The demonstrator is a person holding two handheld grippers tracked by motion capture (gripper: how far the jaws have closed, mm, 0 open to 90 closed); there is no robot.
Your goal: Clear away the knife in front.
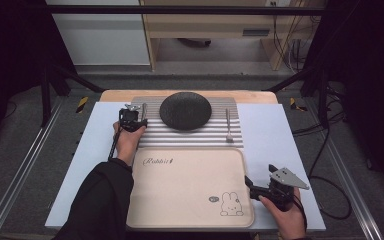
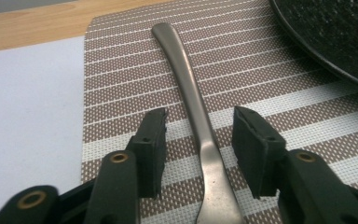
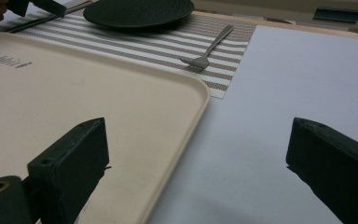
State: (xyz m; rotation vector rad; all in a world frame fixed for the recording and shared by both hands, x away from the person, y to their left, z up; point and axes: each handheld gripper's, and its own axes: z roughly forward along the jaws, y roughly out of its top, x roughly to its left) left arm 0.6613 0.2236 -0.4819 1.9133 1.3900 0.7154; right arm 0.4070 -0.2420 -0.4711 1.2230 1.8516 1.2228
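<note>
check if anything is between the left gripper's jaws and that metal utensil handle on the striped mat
Nothing visible is. The left gripper is open with its jaws on either side of the utensil handle, which lies flat on the striped mat. The black plate sits off to one side, clear of the jaws.

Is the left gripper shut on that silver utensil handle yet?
Open: the left gripper straddles the silver utensil handle, gaps showing at both jaws.

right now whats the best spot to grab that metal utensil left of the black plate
Grip the utensil at its narrow neck, from above, one jaw on each side. It lies flat on the striped placemat, and the left gripper already straddles it with jaws open. The black plate sits close on one side, so keep the approach straight down.
</note>
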